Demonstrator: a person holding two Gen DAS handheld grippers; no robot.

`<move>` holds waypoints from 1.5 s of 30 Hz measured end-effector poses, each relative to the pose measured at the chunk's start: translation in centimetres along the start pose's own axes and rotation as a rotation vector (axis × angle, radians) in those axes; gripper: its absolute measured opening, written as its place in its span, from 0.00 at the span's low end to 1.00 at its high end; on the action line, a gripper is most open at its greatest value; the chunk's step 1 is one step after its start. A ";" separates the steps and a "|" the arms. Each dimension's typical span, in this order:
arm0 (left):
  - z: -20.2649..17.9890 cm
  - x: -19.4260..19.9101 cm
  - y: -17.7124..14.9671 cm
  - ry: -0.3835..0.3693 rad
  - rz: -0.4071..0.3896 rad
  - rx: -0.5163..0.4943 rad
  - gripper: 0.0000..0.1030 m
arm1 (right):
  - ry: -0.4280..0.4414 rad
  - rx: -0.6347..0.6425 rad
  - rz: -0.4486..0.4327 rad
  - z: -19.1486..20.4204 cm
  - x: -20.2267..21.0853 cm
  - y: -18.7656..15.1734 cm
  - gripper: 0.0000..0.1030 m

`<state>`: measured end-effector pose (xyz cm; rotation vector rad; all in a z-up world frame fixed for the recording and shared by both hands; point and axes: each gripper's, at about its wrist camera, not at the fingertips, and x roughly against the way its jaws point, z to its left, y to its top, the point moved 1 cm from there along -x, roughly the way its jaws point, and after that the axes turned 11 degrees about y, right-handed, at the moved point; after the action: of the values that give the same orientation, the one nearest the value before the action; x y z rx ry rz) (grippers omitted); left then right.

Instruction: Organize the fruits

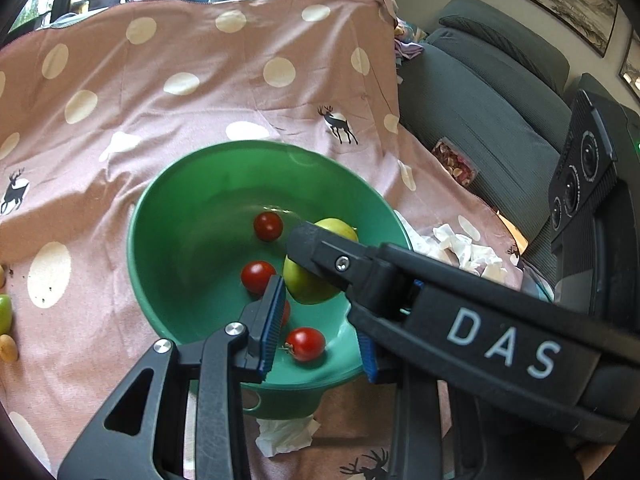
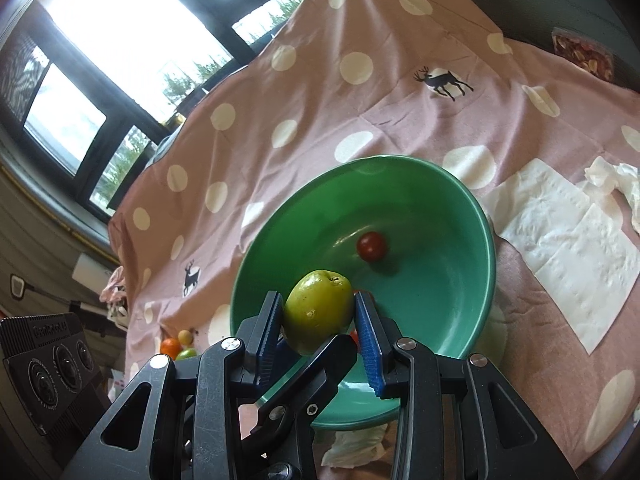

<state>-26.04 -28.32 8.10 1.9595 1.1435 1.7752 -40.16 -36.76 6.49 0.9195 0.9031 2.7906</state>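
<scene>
The right gripper (image 2: 318, 314) was held low over the near side of a green bowl (image 2: 486, 240), its blue-padded jaws closed against the two sides of a green apple (image 2: 318, 310). The left gripper (image 1: 320, 332) was positioned just beside it over the bowl's near rim, its jaws spread apart and nothing held between them, with the right gripper's arm crossing in front of its view.

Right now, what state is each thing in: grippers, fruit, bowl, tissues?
Right gripper: shut on green apple, over the bowl.
Left gripper: open, empty, over the bowl.
Green bowl: upright, holding cherry tomatoes.
Flat tissue: spread beside the bowl.
Crumpled tissue: by the bowl's near rim.
</scene>
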 end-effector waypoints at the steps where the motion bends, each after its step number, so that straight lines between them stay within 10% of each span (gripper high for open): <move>1: 0.0 -0.1 0.0 -0.003 0.005 0.001 0.32 | -0.005 -0.001 0.001 -0.1 0.0 0.0 0.38; 28: 0.4 -0.9 -0.2 0.008 0.035 0.020 0.36 | -0.092 -0.035 0.032 -0.8 -0.3 -0.3 0.38; 37: 4.5 4.2 -0.4 0.121 -0.042 0.058 0.56 | -0.099 -0.021 -0.035 0.3 0.4 -0.1 0.43; 45: 12.4 10.4 -1.6 0.397 -0.153 0.237 0.76 | -0.026 0.041 -0.004 2.9 -0.6 -0.4 0.46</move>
<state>-15.71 -16.26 11.80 1.6167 1.6497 2.0821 -38.06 -35.08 7.86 0.9558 0.9617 2.7595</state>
